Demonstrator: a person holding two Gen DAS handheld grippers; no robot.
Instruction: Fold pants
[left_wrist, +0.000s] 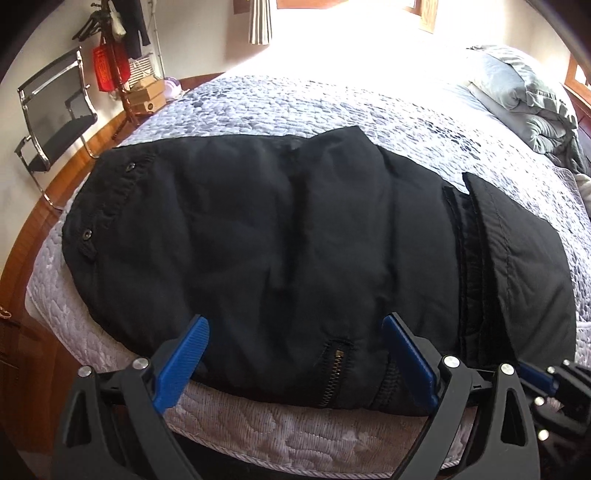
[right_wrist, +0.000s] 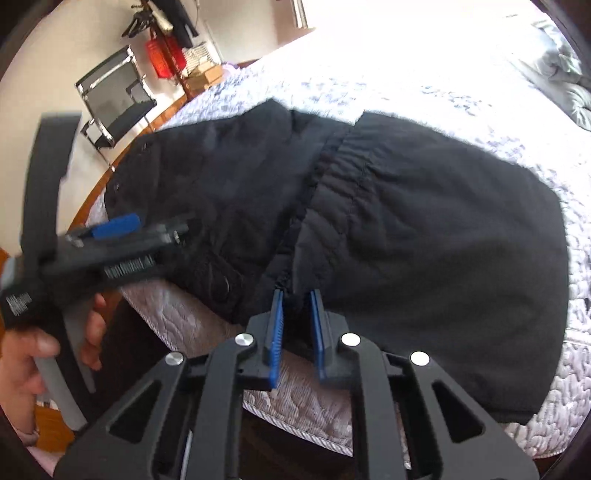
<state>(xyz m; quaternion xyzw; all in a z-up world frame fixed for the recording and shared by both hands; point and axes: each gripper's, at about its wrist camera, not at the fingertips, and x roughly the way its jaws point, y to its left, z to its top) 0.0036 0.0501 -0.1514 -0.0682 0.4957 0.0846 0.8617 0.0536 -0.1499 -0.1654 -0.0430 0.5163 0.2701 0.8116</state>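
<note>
The black pants (left_wrist: 277, 236) lie partly folded on a bed (left_wrist: 258, 107) with a grey quilted cover, near its front edge. A chair (left_wrist: 55, 118) and red bag (left_wrist: 105, 68) stand by the wall. The left gripper (left_wrist: 295, 325) has its fingers spread over the pants; the right gripper (right_wrist: 297, 295) pinches the pants' edge. The writing on the gripper is blurred.

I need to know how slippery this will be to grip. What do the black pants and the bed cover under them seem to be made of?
The black pants look like a matte woven fabric, maybe cotton or a blend: dull surface, soft creases, metal zipper. The bed cover looks like quilted textile: raised stitched pebble pattern, slight sheen. Neither looks slick, though that is a guess from appearance.
</note>
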